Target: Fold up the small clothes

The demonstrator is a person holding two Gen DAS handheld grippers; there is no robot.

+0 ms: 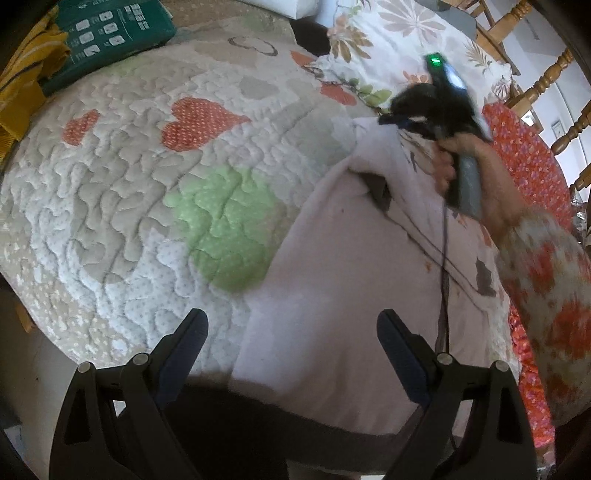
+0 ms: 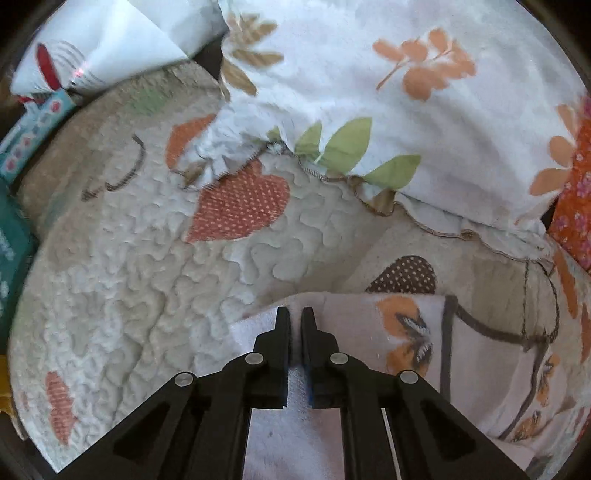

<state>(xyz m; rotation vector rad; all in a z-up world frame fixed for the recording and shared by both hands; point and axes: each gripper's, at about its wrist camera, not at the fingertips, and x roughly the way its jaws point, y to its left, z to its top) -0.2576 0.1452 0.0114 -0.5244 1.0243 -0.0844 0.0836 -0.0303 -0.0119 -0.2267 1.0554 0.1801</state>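
A small pale pink garment with orange butterflies and grey lines lies on the quilted bed cover. My left gripper is open and empty, its fingers over the garment's near left edge. My right gripper is shut on the garment's pale edge and holds it folded over, so the white inside shows. In the left wrist view the right gripper is at the garment's far corner, lifting it. The printed side shows to the right of the right gripper.
A floral pillow lies at the far side of the quilt. A green box and yellow cloth sit at far left. An orange flowered fabric and wooden chairs are at right.
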